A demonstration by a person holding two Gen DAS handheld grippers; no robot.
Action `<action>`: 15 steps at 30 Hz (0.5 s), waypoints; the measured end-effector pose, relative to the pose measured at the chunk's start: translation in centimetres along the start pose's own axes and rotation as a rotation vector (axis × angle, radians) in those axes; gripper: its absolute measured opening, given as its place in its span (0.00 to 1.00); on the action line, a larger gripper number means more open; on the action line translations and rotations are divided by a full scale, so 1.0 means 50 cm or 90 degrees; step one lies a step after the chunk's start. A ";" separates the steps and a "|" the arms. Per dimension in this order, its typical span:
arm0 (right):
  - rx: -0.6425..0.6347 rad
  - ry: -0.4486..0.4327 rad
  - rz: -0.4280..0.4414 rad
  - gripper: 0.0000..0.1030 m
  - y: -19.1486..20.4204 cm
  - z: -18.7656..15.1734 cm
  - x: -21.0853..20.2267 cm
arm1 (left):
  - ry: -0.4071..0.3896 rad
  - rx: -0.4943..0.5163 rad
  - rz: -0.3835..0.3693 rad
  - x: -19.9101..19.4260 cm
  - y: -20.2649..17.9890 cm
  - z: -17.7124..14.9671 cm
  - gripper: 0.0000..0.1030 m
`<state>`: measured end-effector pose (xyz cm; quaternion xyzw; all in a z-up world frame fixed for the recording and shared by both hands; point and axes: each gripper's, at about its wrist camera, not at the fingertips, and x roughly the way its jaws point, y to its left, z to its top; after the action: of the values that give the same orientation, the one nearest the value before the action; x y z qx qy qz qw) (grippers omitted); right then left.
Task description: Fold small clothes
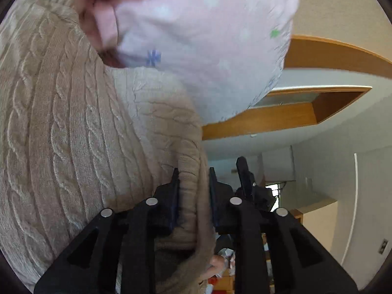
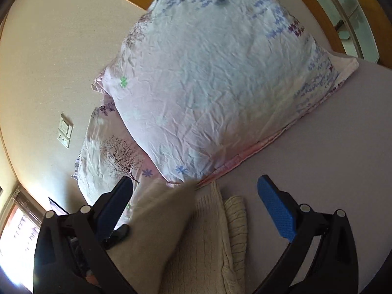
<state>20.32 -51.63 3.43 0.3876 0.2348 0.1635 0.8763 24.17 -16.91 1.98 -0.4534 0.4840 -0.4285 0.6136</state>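
A beige cable-knit sweater [image 1: 73,134] fills the left of the left wrist view. My left gripper [image 1: 193,178] is shut on a fold of its edge and holds it lifted. In the right wrist view the same sweater [image 2: 196,240] lies on the lilac bed sheet [image 2: 330,159], with a raised blurred flap at the left and a ribbed cuff [image 2: 236,218] at the right. My right gripper [image 2: 196,191] is open, its jaws wide apart on either side of the sweater, holding nothing.
A large pink flowered pillow [image 2: 215,80] lies just beyond the sweater, with a second pillow [image 2: 107,156] behind it by the wall. A wooden headboard [image 1: 330,54] and a wall socket [image 2: 65,132] show. The other gripper [image 1: 247,178] appears past my left fingers.
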 end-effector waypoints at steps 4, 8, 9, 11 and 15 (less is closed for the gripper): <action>0.045 0.082 0.018 0.98 -0.032 0.006 0.022 | -0.061 0.097 0.008 -0.075 -0.039 -0.011 0.61; 0.044 0.176 0.023 0.98 -0.023 -0.019 0.072 | -0.167 0.198 0.229 -0.204 -0.056 -0.024 0.80; 0.031 0.203 0.007 0.98 -0.017 -0.031 0.090 | -0.172 0.204 0.275 -0.220 -0.048 -0.025 0.81; 0.015 0.255 -0.030 0.98 -0.013 -0.054 0.123 | -0.163 0.187 0.342 -0.233 -0.018 -0.028 0.81; 0.010 0.276 -0.065 0.98 -0.019 -0.079 0.148 | -0.120 0.167 0.393 -0.207 0.031 -0.028 0.81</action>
<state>24.47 -46.39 -1.75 0.3378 0.4386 0.1966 0.8092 21.21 -6.81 2.45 -0.2406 0.4802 -0.2377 0.8093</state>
